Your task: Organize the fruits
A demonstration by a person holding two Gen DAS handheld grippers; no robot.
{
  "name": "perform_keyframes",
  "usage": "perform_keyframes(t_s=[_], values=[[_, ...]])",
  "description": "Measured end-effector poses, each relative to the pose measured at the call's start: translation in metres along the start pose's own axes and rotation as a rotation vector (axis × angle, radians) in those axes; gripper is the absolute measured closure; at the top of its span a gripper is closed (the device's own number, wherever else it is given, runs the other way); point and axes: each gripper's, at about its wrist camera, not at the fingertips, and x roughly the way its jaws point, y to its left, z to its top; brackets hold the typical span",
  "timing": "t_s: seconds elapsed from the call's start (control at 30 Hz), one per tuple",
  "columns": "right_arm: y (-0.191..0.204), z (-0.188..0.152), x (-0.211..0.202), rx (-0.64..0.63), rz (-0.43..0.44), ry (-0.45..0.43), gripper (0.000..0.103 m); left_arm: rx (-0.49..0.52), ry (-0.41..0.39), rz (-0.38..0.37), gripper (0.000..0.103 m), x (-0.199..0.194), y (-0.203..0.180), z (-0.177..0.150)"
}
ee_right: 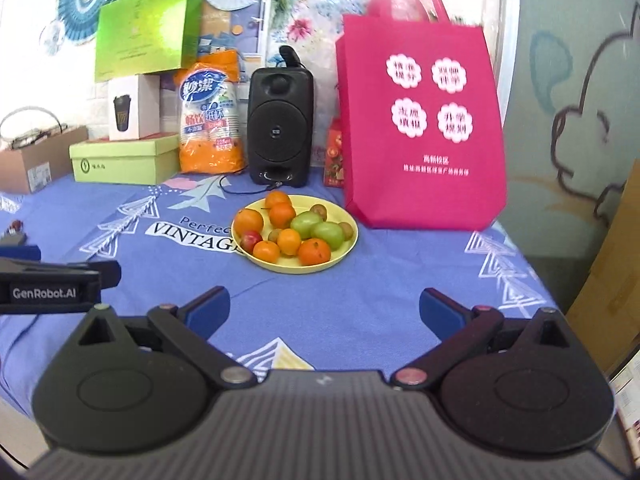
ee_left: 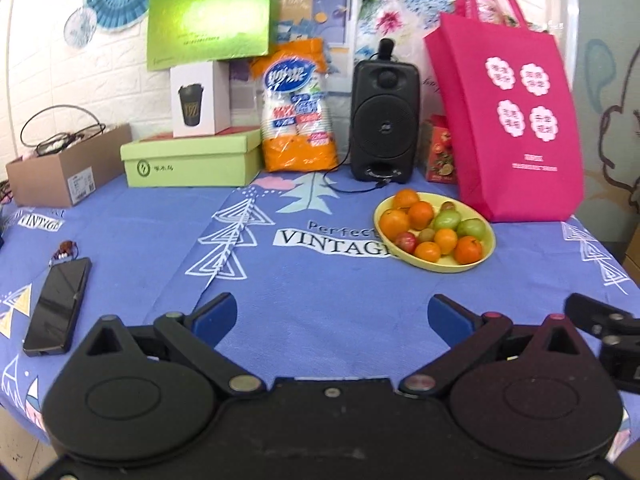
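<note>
A yellow plate (ee_left: 489, 242) (ee_right: 347, 216) sits on the blue tablecloth. It holds several oranges (ee_left: 394, 221) (ee_right: 248, 221), green fruits (ee_left: 447, 220) (ee_right: 327, 235), a red fruit (ee_left: 405, 241) (ee_right: 251, 240) and small brown fruits. A pink tote bag (ee_left: 508, 120) (ee_right: 420, 128) stands upright just right of the plate. My left gripper (ee_left: 332, 316) is open and empty, well in front of the plate and to its left. My right gripper (ee_right: 325, 308) is open and empty, directly in front of the plate.
A black speaker (ee_left: 385, 120) (ee_right: 280, 128) stands behind the plate, its cable trailing on the cloth. Green boxes (ee_left: 192, 162), a cup pack (ee_left: 298, 108) and a cardboard box (ee_left: 64, 176) line the back. A phone (ee_left: 58, 306) lies front left.
</note>
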Motion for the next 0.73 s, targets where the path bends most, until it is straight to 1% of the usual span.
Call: perform_keyframes(t_s=[0.1,0.23,0.33,0.4,0.43,0.47,0.53,0.57,0.6,0.67,0.73], values=[[0.004,0.0,-0.009,-0.023,-0.007,-0.021,0.0,0.027,-0.027,-0.001,0.0,-0.014,-0.007,0.001],[0.001,0.0,-0.012,-0.024,-0.012,-0.025,0.0,0.052,-0.047,-0.002,0.0,-0.028,-0.014,0.002],[-0.002,-0.003,-0.011,-0.022,-0.01,-0.018,0.0,0.039,-0.043,0.025,0.0,-0.031,-0.017,0.002],[-0.004,-0.005,-0.009,-0.022,-0.008,-0.013,0.0,0.035,-0.059,0.059,0.0,-0.034,-0.018,0.001],[-0.004,-0.006,-0.008,-0.023,-0.004,-0.01,0.0,0.032,-0.072,0.062,0.0,-0.036,-0.02,0.0],[-0.005,-0.008,-0.008,-0.024,0.0,-0.008,0.0,0.017,-0.076,0.057,0.0,-0.037,-0.02,-0.001],[-0.006,-0.01,-0.006,-0.025,0.002,-0.004,0.0,-0.03,-0.053,0.023,0.0,-0.035,-0.015,0.001],[-0.006,-0.011,-0.006,-0.024,0.003,-0.001,0.0,-0.039,-0.059,-0.01,0.0,-0.036,-0.013,0.0],[-0.006,-0.012,-0.005,-0.023,0.006,0.001,0.0,-0.038,-0.088,-0.023,0.0,-0.04,-0.013,-0.001],[-0.007,-0.013,-0.003,-0.021,0.009,0.004,0.0,-0.021,-0.118,0.032,0.0,-0.043,-0.018,-0.003],[-0.009,-0.014,-0.002,-0.02,0.011,0.009,0.0,0.013,-0.111,0.048,0.0,-0.04,-0.022,-0.001]])
